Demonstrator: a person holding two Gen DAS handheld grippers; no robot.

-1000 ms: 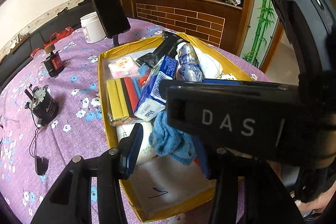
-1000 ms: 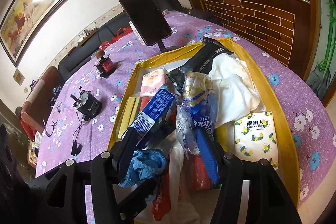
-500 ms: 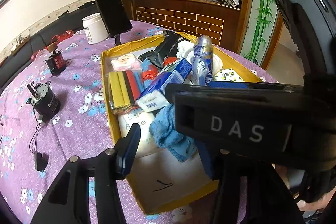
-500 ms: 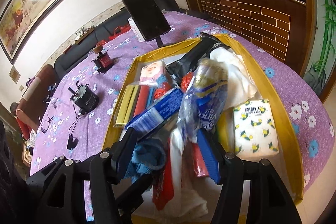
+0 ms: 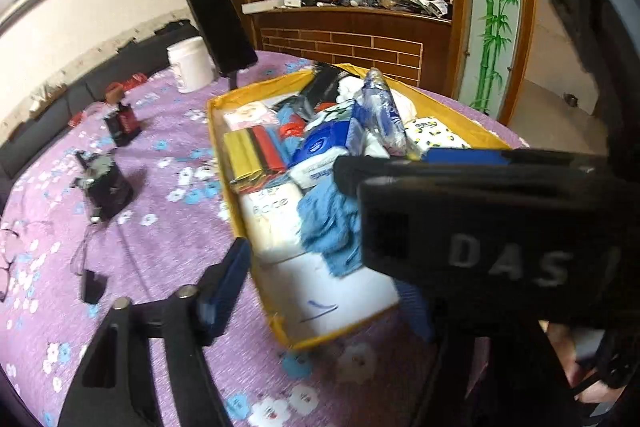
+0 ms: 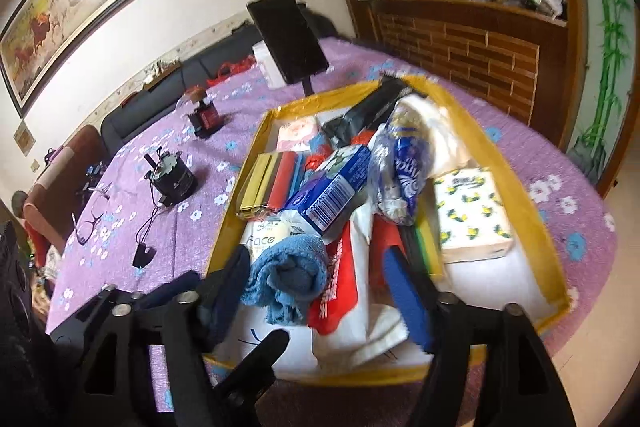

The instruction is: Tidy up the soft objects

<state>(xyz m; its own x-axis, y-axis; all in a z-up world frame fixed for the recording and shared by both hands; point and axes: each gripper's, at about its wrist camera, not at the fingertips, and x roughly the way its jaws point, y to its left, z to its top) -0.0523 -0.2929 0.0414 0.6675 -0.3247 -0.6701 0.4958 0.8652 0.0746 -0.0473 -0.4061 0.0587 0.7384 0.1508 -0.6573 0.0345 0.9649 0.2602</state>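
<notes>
A yellow box point(image 5: 224, 179) point(image 6: 536, 227) on the purple flowered cloth holds several soft things. Among them are a blue towel point(image 5: 328, 223) point(image 6: 288, 275), a blue tissue pack point(image 5: 316, 143) point(image 6: 332, 183), a crinkly blue-white wrapped pack point(image 5: 380, 111) point(image 6: 404, 163), a lemon-print tissue pack point(image 6: 472, 215) and a red-white bag point(image 6: 340, 283). My left gripper point(image 5: 320, 295) hangs over the box's near corner, jaws opening, touching nothing. My right gripper point(image 6: 316, 295) is also opening; the towel and bag lie between its fingers, free of the pads.
A phone on a stand point(image 5: 222, 27) point(image 6: 288, 35) rises behind the box, with a white jar point(image 5: 190, 67) beside it. A black round gadget with a cable point(image 6: 174, 179), a small red-black item point(image 6: 204, 115) and glasses point(image 6: 90, 223) lie left. The right gripper's body point(image 5: 480, 227) blocks the left wrist view's right side.
Both grippers have opened wider and drawn back toward the box's near end. The blue pack and crinkly pack that stood between the right fingers now lie in the box.
</notes>
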